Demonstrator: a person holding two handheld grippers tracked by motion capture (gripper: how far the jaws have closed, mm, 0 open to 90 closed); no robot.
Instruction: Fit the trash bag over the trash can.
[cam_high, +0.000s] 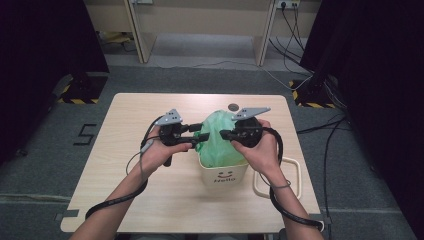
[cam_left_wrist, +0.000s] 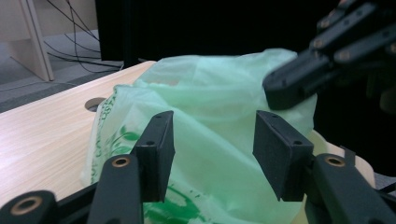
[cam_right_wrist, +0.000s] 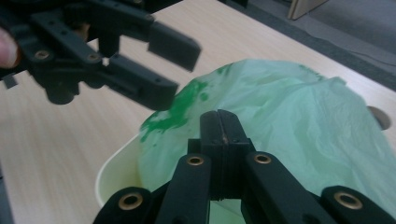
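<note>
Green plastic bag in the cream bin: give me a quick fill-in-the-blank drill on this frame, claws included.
1. The thin green plastic bag sits in a cream plastic bin printed with the word ____.
2. The right claw has its jaws ____.
3. The left claw has its jaws ____, with the bag behind them.
4. The bin stands on a light ____ table.

Missing words: Hello; shut; open; wooden
</note>
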